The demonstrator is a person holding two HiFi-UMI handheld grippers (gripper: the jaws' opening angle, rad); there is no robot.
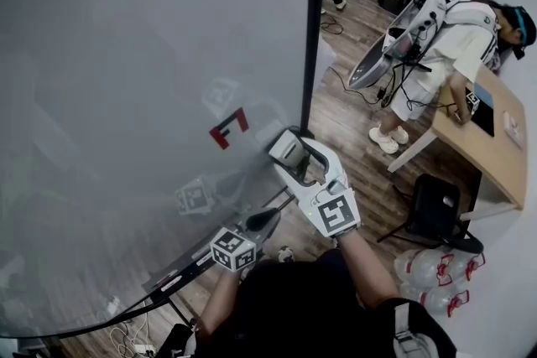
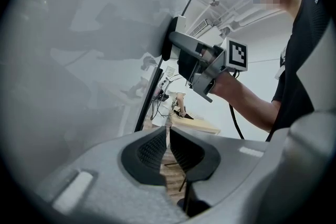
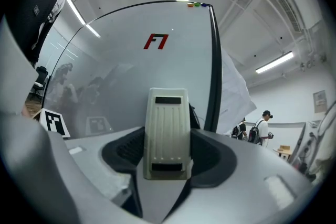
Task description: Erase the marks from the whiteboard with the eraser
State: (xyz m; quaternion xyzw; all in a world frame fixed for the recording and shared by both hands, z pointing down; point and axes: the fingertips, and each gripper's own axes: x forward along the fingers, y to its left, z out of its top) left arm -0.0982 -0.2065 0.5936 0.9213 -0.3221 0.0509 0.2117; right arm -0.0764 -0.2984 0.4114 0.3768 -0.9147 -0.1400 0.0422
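Observation:
A large whiteboard [image 1: 126, 80] fills the left of the head view, with one red mark [image 1: 228, 128] near its right edge. My right gripper [image 1: 288, 157] is shut on a pale eraser [image 1: 287, 149], pressed against the board just right of and below the mark. In the right gripper view the eraser [image 3: 167, 132] sits between the jaws, with the red mark [image 3: 156, 41] higher up the board. The left gripper view shows the eraser [image 2: 173, 39] flat against the board. My left gripper [image 1: 267, 220] hangs low by the board's bottom edge, shut with nothing in it [image 2: 168, 152].
The board's black frame edge [image 1: 314, 21] runs down beside the eraser. A person [image 1: 445, 46] bends over a wooden table [image 1: 495, 138] at right. A black chair [image 1: 432, 205] and water bottles [image 1: 436, 272] stand on the wood floor. Cables [image 1: 126, 335] lie under the board.

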